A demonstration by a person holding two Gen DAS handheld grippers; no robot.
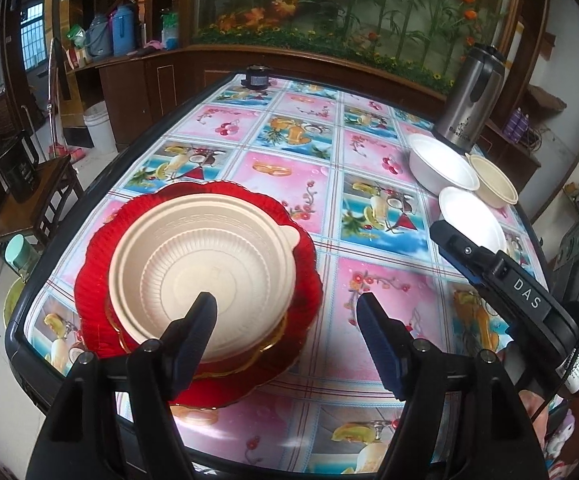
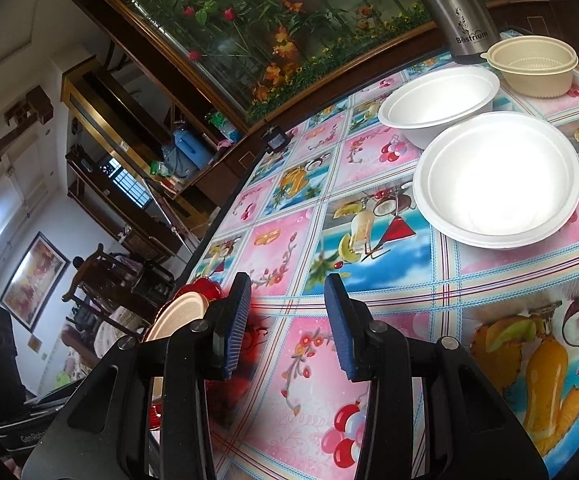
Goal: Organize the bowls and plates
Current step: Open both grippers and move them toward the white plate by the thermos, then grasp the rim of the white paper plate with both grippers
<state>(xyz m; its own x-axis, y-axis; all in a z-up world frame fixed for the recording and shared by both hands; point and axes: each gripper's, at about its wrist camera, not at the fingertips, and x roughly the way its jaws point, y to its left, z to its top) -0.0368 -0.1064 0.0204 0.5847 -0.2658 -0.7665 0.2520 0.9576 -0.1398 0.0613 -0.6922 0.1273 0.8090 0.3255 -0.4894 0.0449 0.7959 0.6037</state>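
1. My left gripper [image 1: 287,310] is spread wide, holding nothing; the beige plate [image 1: 203,276] on red plates [image 1: 101,248] lies under its left finger.
2. My right gripper [image 2: 287,312] gapes empty; white bowls [image 2: 497,178] sit ahead, right of it.

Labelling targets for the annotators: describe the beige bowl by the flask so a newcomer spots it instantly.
Find the tall stainless steel flask at the far corner of the fruit-print tablecloth. Three bowls cluster at its foot; the round beige ribbed plastic bowl sits nearest the table's edge. Unlike the two smooth white foam bowls, it is cream-coloured, with a rim tab.
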